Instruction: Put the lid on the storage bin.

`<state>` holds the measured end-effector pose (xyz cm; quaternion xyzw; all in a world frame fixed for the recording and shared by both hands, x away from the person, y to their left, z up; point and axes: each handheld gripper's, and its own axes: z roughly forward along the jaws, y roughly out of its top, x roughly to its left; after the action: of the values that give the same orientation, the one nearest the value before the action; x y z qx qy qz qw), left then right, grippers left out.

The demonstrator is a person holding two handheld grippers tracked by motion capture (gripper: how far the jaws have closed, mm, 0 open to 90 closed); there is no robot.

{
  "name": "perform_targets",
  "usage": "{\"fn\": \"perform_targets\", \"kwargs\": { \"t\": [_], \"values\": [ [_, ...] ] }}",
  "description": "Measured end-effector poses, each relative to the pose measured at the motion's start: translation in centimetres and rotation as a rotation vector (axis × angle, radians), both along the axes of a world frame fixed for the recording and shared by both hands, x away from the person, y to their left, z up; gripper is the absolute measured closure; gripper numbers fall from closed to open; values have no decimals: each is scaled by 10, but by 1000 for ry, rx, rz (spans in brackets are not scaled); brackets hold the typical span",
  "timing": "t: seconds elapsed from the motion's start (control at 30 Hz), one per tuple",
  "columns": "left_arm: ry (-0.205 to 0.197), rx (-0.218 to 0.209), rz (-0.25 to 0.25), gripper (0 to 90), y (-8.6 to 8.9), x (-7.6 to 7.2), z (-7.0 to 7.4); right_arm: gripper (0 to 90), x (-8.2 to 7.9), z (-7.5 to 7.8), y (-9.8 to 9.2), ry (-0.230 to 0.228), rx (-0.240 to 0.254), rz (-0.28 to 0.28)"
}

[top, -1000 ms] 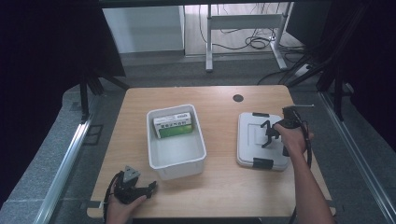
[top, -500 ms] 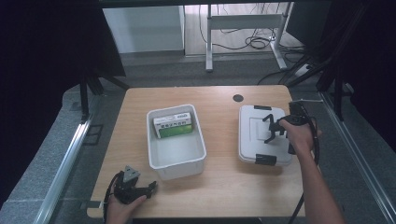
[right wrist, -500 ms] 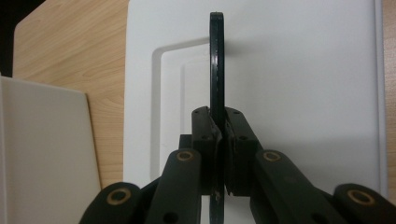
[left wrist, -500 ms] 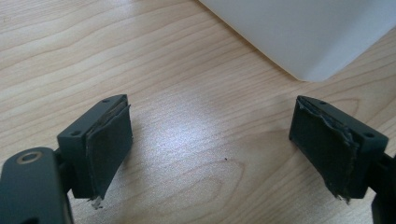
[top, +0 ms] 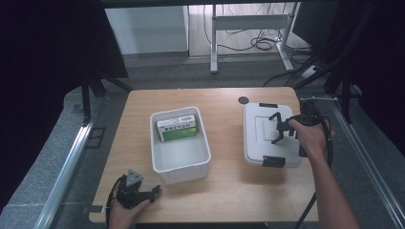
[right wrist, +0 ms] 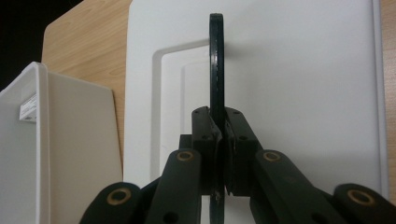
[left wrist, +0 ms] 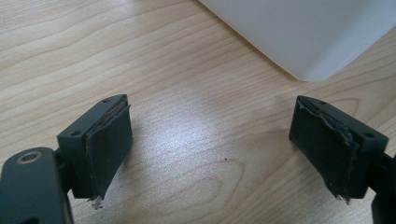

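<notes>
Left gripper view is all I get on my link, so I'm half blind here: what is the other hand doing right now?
Observer: The right gripper is shut on the black handle of the white lid, at the right of the table.
Operator: I see a white corner ahead of my jaws. What is it?
Observer: That is the open white bin in the middle of the table; a green and white box lies inside at its far end.
Operator: And where does my own gripper sit?
Observer: The left gripper is low at the near left of the table, jaws open toward the bin's near corner, holding nothing.
</notes>
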<state>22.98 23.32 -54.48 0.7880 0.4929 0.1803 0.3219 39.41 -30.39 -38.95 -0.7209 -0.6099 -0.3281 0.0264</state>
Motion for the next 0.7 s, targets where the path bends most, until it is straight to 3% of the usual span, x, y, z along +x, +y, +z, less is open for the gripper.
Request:
{"fn": "perform_targets", "kwargs": {
  "t": [0.17, 0.7],
  "values": [
    [0, 0, 0, 132, 0, 0, 0, 844, -4, 5, 3, -5, 13, 14],
    [-1, 0, -2, 132, 0, 0, 0, 844, -10, 26, 36, -60, 25, 111]
  ]
}}
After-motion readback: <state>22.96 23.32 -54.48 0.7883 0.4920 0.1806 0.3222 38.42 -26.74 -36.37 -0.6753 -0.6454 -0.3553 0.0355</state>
